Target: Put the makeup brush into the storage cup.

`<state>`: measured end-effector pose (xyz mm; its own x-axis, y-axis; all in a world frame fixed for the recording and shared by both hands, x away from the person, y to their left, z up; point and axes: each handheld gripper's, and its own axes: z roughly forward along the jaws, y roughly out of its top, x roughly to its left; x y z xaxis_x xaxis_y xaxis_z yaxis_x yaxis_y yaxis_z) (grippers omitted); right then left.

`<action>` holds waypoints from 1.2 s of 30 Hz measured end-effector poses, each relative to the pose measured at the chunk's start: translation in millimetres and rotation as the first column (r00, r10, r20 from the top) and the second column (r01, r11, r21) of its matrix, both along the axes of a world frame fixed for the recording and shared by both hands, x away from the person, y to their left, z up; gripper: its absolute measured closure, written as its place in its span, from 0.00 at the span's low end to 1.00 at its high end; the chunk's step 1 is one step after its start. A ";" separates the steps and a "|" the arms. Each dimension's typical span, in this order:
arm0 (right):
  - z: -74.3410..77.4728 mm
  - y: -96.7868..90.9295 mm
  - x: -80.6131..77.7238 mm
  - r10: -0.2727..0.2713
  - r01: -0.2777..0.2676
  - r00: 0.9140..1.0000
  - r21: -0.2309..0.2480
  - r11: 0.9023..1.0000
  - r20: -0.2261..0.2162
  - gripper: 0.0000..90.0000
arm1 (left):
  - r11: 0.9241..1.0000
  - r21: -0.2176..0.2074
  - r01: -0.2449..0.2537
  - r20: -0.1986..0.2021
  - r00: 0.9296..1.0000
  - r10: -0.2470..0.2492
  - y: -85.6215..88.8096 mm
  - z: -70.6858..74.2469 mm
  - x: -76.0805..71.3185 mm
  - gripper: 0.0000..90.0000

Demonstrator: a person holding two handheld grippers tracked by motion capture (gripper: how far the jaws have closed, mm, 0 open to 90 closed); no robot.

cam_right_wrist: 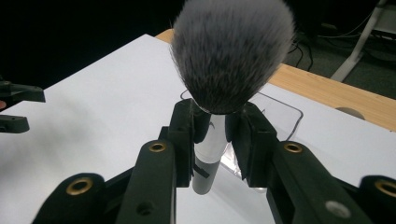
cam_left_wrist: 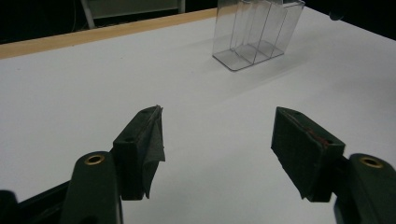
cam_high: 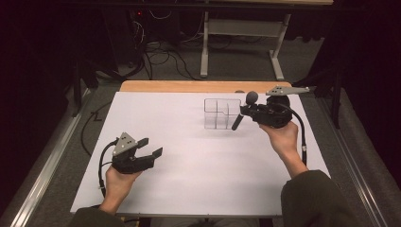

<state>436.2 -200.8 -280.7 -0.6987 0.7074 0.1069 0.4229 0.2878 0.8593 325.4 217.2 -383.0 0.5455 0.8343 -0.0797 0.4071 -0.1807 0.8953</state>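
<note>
Left hand-held gripper rests low, jaws apart; right hand-held gripper raised, clamped.

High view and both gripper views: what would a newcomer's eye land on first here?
First the fluffy grey brush, clamped by its handle in the right hand-held gripper and held at the right side of the clear organizer near the table's far edge. Next the left hand-held gripper, open and empty over the bare white table at near left.
</note>
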 end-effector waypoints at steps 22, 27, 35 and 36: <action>8.0 2.3 25.1 -0.061 0.061 0.998 -0.021 0.998 0.001 0.80 | 1.000 0.000 0.004 0.000 1.000 -0.004 -0.7 0.1 0.0 0.38; 9.3 2.0 28.1 -0.074 0.074 0.997 -0.014 0.997 0.000 0.80 | 1.000 0.002 0.005 0.000 1.000 -0.005 -1.2 -0.1 -0.2 0.38; 10.3 4.1 32.7 -0.089 0.089 0.996 -0.020 0.996 0.001 0.80 | 1.000 0.002 0.005 0.001 1.000 -0.005 -1.3 -0.1 -0.1 0.38; 10.3 4.3 33.4 -0.089 0.089 0.996 -0.021 0.996 0.004 0.80 | 1.000 0.002 0.006 0.001 1.000 -0.006 -1.2 -0.1 -0.1 0.38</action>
<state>469.6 -196.5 -270.3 -0.6332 0.7688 0.0896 0.4450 0.2669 0.8548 325.3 216.0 -383.1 0.5506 0.8312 -0.0778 0.4053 -0.1847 0.8953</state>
